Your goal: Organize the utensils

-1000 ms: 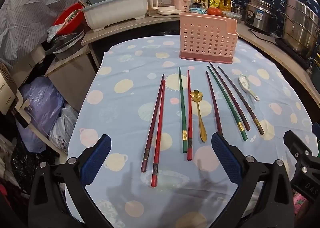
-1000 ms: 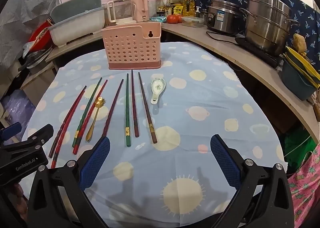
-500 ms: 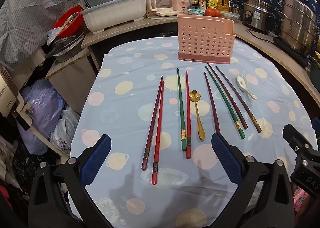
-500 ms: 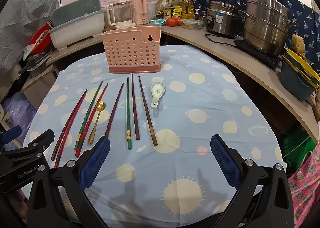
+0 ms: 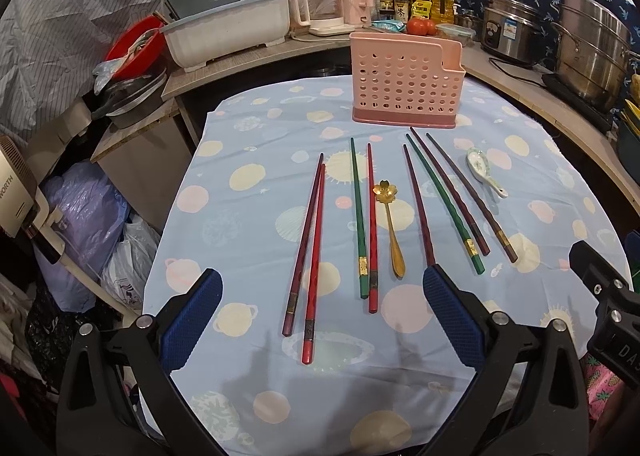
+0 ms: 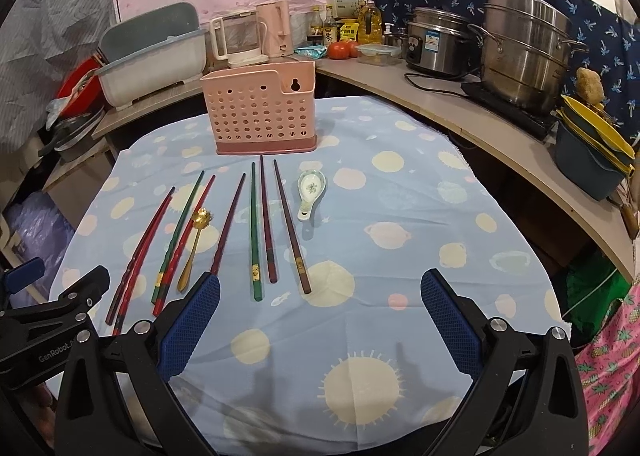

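Chopsticks (image 5: 362,218) lay in a row on the cloth (image 5: 248,224), eight of them, red, green and dark, all pointing toward the pink holder (image 5: 406,86) at 12 o'clock. A gold spoon (image 5: 391,230) lay in the middle of the row, just beside a red chopstick. A white spoon (image 5: 485,172) lay at the 3 o'clock end, a little apart from the last stick. The holder stood upright at the far end of the cloth. The left claw (image 5: 322,320) was wide open and held nothing, low over the near ends of the sticks. The right claw (image 6: 320,322) was wide open too and held nothing, above bare cloth at 5 o'clock from the sticks.
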{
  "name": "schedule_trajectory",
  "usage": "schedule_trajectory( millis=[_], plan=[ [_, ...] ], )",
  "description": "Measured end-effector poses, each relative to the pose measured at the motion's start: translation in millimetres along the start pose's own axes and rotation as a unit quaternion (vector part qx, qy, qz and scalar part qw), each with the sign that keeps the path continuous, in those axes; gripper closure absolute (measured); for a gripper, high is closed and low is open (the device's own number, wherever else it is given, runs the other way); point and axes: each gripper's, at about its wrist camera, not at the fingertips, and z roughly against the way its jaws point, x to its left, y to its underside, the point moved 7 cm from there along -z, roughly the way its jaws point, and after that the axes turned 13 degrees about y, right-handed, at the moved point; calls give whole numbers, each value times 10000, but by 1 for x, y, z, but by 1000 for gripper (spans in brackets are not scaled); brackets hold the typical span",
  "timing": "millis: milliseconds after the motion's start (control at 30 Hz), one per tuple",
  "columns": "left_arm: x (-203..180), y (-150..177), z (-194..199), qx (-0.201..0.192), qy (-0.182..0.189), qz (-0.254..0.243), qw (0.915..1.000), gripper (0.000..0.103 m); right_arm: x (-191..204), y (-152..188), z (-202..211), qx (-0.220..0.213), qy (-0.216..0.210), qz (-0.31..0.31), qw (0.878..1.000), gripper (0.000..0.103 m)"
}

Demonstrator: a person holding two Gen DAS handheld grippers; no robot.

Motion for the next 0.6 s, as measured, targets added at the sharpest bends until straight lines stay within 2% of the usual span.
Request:
schedule_trajectory(
  millis=[600],
  plan=[
    [-1,6,6,41,20,4,10000,7,0,3,4,-17,-1,-22,10000,7]
  ],
)
